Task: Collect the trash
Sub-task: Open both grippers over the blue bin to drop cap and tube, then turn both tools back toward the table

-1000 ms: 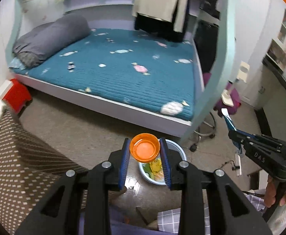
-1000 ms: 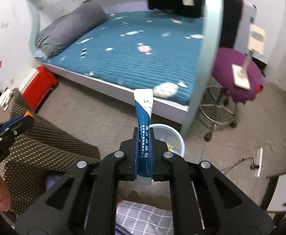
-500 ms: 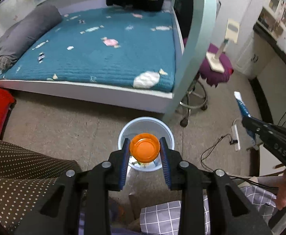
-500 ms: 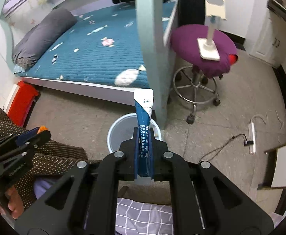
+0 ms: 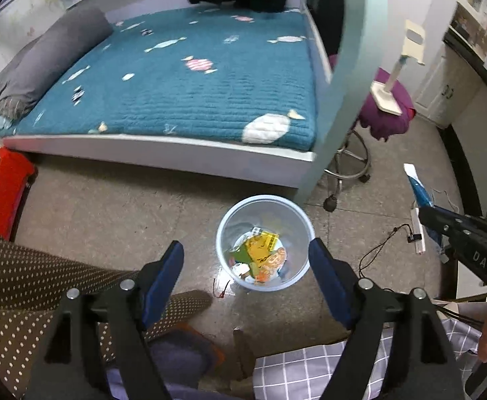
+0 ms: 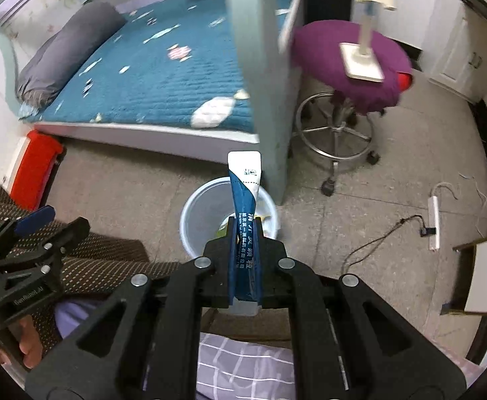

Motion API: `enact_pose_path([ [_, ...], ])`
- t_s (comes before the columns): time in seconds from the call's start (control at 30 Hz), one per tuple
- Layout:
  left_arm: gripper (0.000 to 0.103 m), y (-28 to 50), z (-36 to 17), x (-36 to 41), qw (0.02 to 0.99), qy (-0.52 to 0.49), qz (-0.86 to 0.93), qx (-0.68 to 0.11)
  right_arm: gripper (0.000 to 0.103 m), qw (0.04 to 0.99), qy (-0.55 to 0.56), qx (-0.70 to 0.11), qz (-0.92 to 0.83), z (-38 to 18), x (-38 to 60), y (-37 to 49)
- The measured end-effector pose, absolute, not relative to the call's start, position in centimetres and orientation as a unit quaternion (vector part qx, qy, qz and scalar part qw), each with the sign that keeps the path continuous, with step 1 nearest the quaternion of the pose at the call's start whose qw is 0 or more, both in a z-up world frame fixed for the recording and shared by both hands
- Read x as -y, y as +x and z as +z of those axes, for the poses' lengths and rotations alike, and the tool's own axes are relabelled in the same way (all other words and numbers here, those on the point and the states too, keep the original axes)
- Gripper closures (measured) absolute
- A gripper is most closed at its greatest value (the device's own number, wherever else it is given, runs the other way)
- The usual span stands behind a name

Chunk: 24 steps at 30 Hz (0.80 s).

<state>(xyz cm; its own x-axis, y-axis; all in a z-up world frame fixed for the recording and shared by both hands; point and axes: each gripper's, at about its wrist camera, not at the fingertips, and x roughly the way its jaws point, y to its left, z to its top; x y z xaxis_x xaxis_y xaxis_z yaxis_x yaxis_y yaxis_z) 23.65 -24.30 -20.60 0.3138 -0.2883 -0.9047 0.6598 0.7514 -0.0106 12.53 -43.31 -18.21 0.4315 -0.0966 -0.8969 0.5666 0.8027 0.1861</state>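
A bed (image 5: 190,76) with a teal quilt fills the far side of the room, a grey bolster (image 5: 43,63) along its left edge. A pale green post (image 5: 340,100) stands at its near corner, with a purple stool (image 6: 347,70) to the right. On the floor just in front of the post sits a pale blue bin (image 5: 264,243) holding yellow and orange wrappers (image 5: 260,253). The left gripper (image 5: 247,280) hangs over the bin, its blue-padded fingers spread wide with nothing between them. The right gripper (image 6: 245,266) is clamped on a blue and white sachet (image 6: 245,206) that stands upright, above the bin's right side in its own view.
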Motion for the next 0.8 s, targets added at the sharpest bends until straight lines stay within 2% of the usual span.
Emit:
enact_pose_path([
  [0.07,0.028,24.0,-20.6,23.5,0.792,0.183,-0.290,-0.504,0.091,0.822,0.234,-0.484,-0.189,-17.6,42.4,13.7],
  [0.1,0.028,24.2,-20.5,23.0,0.795,0.181,-0.285,-0.504,0.086,0.826,0.230,-0.479,-0.187,-17.2,42.1,14.1],
  [0.17,0.028,24.5,-20.2,22.2,0.800,0.176,-0.277,-0.502,0.016,0.835,0.224,-0.462,-0.198,-16.3,41.6,14.4],
  [0.23,0.028,24.6,-19.9,21.6,0.805,0.174,-0.272,-0.499,0.016,0.847,0.208,-0.446,-0.201,-15.7,41.1,14.4],
  [0.5,0.028,24.9,-18.6,19.8,0.815,0.166,-0.263,-0.489,0.016,0.832,0.194,-0.482,-0.194,-16.6,40.0,14.8],
  [0.8,0.027,24.4,-16.9,18.7,0.827,0.163,-0.254,-0.474,0.015,0.834,0.189,-0.483,-0.187,-15.8,39.2,14.8],
])
